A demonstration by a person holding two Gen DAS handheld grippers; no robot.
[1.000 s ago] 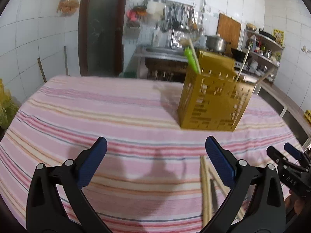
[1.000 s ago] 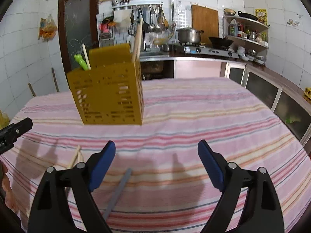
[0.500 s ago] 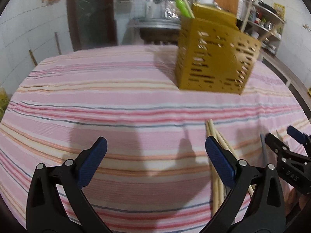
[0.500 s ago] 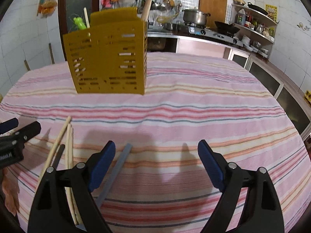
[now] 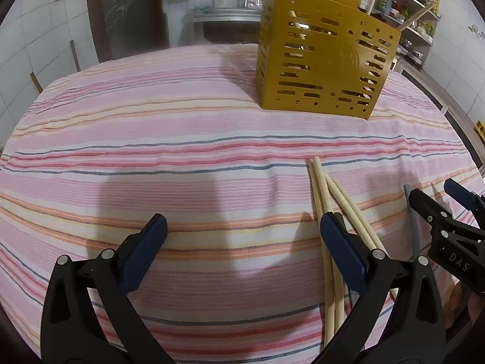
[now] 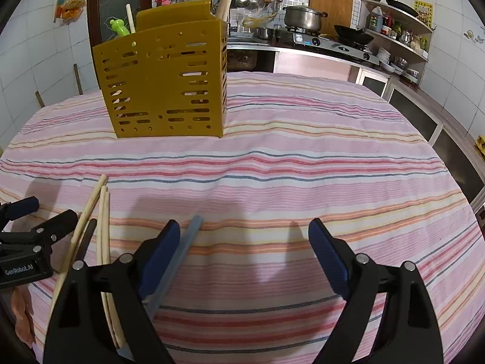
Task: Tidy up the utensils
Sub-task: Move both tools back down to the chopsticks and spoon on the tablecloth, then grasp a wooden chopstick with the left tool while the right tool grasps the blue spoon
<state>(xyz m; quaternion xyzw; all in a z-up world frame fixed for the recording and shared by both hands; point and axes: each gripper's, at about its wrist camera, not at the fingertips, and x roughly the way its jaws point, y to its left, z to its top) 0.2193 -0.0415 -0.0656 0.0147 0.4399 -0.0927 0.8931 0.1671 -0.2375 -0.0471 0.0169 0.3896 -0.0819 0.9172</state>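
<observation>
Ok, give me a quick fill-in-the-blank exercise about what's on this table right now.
1. The perforated utensil holder is ____ in colour.
2. The wooden chopsticks lie ____ on the striped tablecloth.
3. Both the left tongs and the right tongs are ____.
4. The grey stick lies beside the right tongs' ____ finger.

Missing words: yellow; flat; open; left

I see a striped tablecloth (image 6: pixel 303 157); behind it a steel pot (image 6: pixel 303 18) on the stove (image 6: pixel 327 42); a black wok (image 6: pixel 353 34) beside it.
</observation>
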